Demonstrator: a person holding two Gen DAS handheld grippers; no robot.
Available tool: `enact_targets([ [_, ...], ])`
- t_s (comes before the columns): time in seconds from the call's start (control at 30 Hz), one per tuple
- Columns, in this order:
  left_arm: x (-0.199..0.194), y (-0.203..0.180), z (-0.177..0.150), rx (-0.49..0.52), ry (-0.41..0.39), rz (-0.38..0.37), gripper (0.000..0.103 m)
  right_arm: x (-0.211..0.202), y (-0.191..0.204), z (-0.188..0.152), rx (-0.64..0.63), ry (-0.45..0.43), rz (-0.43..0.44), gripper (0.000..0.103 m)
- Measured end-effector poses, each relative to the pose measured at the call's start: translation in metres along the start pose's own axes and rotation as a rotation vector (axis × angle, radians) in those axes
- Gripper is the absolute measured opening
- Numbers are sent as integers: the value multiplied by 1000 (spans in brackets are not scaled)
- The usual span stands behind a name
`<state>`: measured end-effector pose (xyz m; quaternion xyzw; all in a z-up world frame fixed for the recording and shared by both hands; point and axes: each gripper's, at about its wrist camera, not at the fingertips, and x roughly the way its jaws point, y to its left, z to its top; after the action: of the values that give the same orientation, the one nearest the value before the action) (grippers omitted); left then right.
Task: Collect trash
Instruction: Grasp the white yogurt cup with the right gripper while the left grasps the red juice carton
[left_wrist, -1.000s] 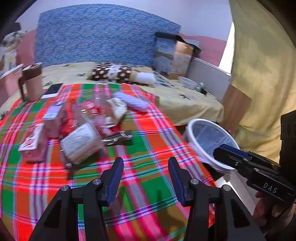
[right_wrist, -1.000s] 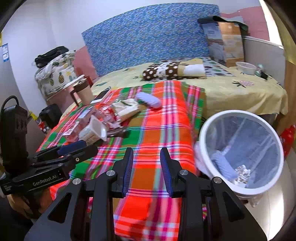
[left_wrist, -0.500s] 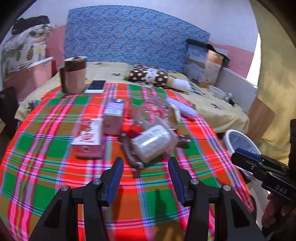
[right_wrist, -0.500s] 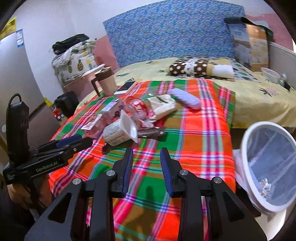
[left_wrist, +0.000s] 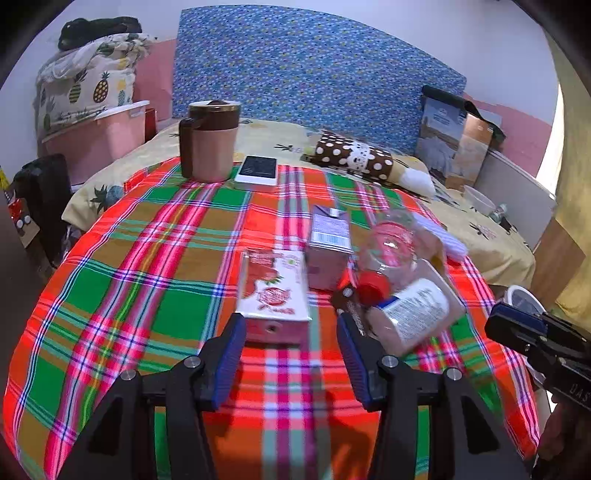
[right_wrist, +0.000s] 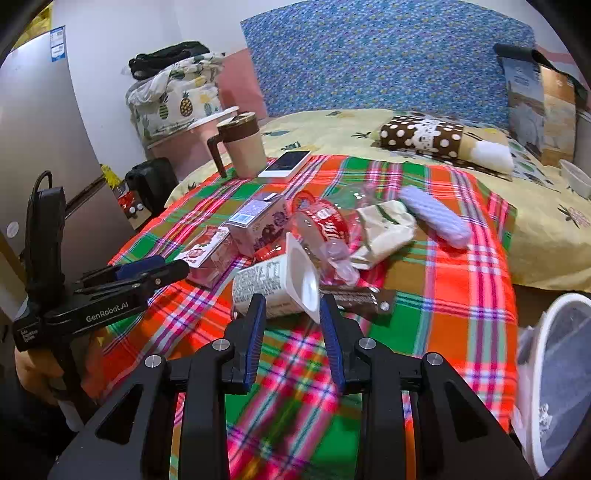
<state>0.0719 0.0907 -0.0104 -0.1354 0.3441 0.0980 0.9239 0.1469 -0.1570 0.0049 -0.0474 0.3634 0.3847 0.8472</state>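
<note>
A strawberry milk carton (left_wrist: 272, 291) is lying flat on the plaid tabletop (left_wrist: 155, 258), framed by the wide-open, empty left gripper (left_wrist: 290, 345). Just beside it, a tipped yogurt cup (right_wrist: 275, 286) is framed by the right gripper (right_wrist: 291, 332), also parted and empty. A clear bottle (left_wrist: 388, 254) and a chocolate wrapper (right_wrist: 354, 295) are crowded against both, so neighbours could be nudged or pinched. The trash bin (right_wrist: 561, 369) is standing off the tabletop's right edge.
</note>
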Motion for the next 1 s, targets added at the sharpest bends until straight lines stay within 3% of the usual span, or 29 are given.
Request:
enact_targets([
  [0.43,37,9,10,4,55,-16,60,26,1,6,4,52,51,33],
  [0.6,48,11,9,-10,93,-10,60,25,2,5,8,41,57,12],
  [0.67,49,10,8,-8,99,-4,56,22,3,5,4,33,53,11],
  [1.0,21,2,-1,3,45,5,55,3,2,3,18,-10,38,10],
])
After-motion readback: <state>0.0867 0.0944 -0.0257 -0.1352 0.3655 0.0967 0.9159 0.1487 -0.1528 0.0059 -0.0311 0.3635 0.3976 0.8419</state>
